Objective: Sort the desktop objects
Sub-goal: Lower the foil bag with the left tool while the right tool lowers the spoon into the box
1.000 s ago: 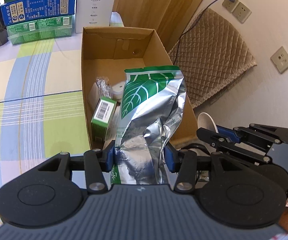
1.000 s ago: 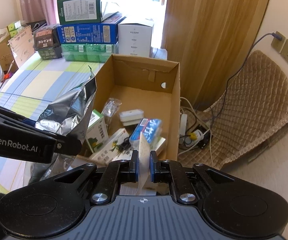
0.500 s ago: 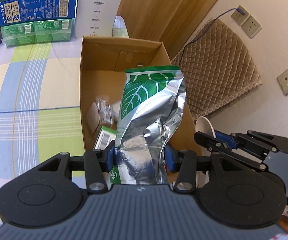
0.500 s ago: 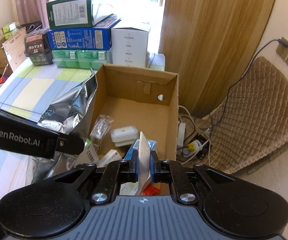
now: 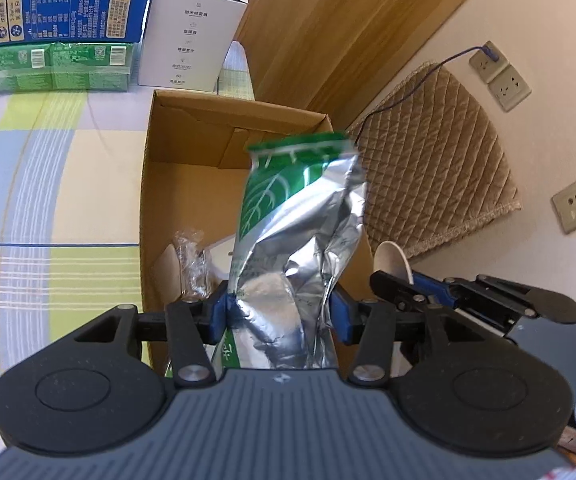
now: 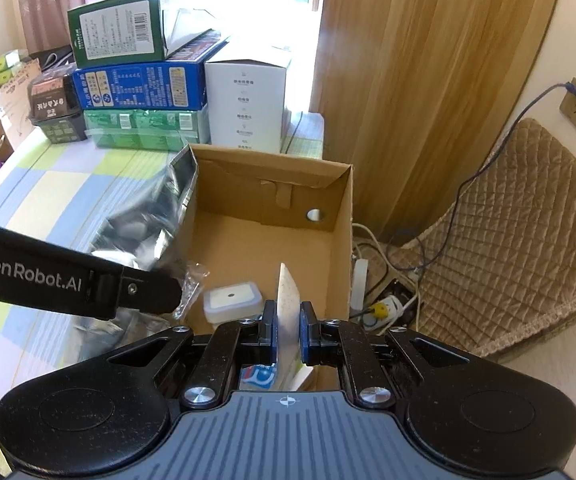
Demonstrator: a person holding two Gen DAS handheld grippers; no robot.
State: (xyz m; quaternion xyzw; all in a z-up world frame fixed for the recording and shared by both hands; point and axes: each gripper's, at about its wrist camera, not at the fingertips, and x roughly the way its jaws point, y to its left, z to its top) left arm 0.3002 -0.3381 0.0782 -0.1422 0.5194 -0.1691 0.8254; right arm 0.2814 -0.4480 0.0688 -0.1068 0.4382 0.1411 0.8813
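Left black two-finger gripper [image 5: 279,314]: pitched steeply downward, blue-padded jaws opening, a crumpled silver-and-green foil pouch [image 5: 300,240] between the pads. Right black two-finger gripper [image 6: 288,330]: pitched likewise, jaws clamped on a thin white card [image 6: 287,300] held edge-on.

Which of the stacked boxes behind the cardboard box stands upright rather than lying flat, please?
The white box, at the right end of the row. It stands tall on its end beside the stack, whereas the dark green box, blue box and green pack lie flat upon one another.
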